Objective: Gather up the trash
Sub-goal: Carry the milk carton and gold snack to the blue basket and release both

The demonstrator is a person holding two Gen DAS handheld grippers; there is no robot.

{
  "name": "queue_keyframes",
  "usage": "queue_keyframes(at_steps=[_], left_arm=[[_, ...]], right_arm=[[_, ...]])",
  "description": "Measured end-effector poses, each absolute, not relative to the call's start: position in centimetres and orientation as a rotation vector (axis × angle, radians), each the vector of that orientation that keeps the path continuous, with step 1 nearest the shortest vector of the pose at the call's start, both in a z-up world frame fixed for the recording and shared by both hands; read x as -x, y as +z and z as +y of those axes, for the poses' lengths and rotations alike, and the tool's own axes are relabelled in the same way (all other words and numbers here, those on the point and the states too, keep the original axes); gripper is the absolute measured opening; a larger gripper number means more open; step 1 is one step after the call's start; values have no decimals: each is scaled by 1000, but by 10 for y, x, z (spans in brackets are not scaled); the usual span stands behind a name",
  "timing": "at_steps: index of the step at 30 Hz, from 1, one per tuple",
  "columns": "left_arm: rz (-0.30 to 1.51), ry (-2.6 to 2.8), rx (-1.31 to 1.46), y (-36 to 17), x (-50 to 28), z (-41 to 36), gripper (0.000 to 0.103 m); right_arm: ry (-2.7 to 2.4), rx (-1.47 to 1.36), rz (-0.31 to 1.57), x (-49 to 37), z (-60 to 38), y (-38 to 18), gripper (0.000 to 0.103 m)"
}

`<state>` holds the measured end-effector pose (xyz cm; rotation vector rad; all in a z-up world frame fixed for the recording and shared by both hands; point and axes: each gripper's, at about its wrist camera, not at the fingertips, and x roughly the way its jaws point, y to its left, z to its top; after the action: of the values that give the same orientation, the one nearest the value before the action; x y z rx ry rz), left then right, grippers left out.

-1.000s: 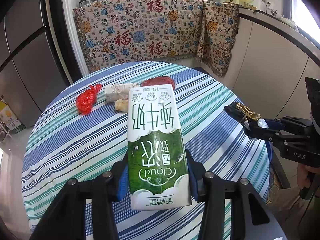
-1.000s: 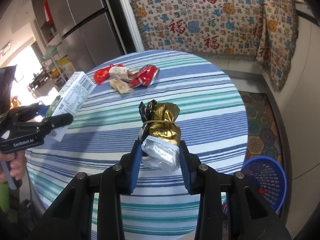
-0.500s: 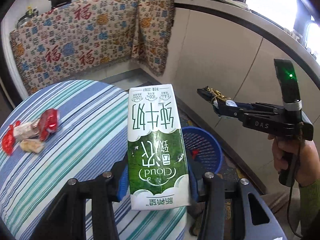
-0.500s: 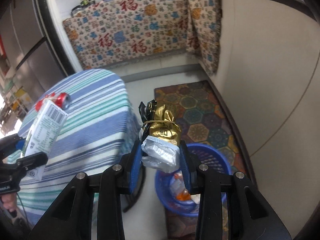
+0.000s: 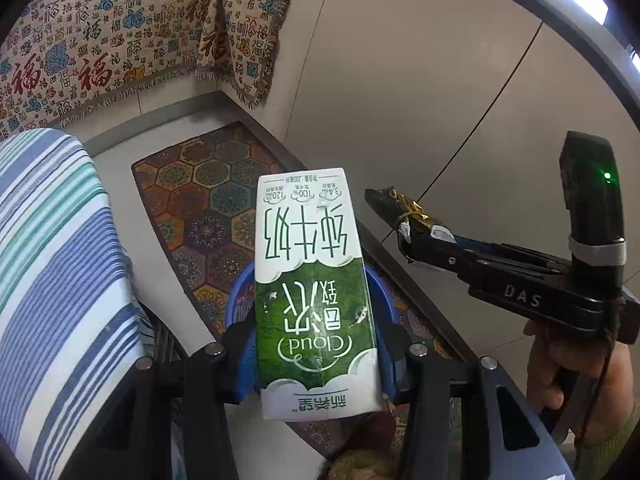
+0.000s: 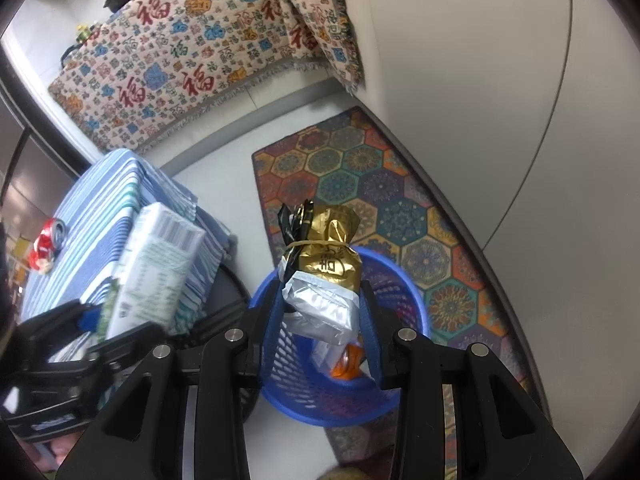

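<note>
Basket (image 6: 404, 292) on rug (image 6: 400, 216), right of table (image 6: 100, 208), wrappers (image 6: 344, 356) inside

Both tongs, left (image 5: 316, 364) and right (image 6: 320, 320), clamped, angled downward.

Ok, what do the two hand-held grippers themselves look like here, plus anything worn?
Both are black angular frames with silver screws and blue pads. The right hand-held gripper carries white "DAS" lettering, a grey-taped upright block with a green light, and a thin dark cord. A yellow-green sleeve shows at that wrist. The left hand-held gripper has small white lettering, blurred.
</note>
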<state>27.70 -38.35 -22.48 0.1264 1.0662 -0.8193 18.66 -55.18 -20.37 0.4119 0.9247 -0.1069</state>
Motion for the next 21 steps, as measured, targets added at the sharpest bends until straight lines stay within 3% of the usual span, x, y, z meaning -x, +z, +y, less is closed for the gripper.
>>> queue_keyframes(at_steps=[11,12,14,15,16,21], left_arm=[[1126,-810,-164,-275,-286,-424,49],[1134,-812,-167,-280,-287,-427,51],[1150,-808,-168,-290,-297,-433,64],[1151,-802,-163,-293,-300,-433,69],[1152,-799,-155,-296,-300,-433,69],[1147,-785,-132,-290,-302,-426,69]], right_arm=[[-120,-464,949,-193,-570,-212,38],[-123,-467,946,-194,-570,-212,42],[-136,-478,941,-193,-571,-213,45],[-135,-489,939,-193,-572,-214,54],[-138,-498,936,-192,-573,-215,59],[-152,-485,917,-188,-573,-208,61]])
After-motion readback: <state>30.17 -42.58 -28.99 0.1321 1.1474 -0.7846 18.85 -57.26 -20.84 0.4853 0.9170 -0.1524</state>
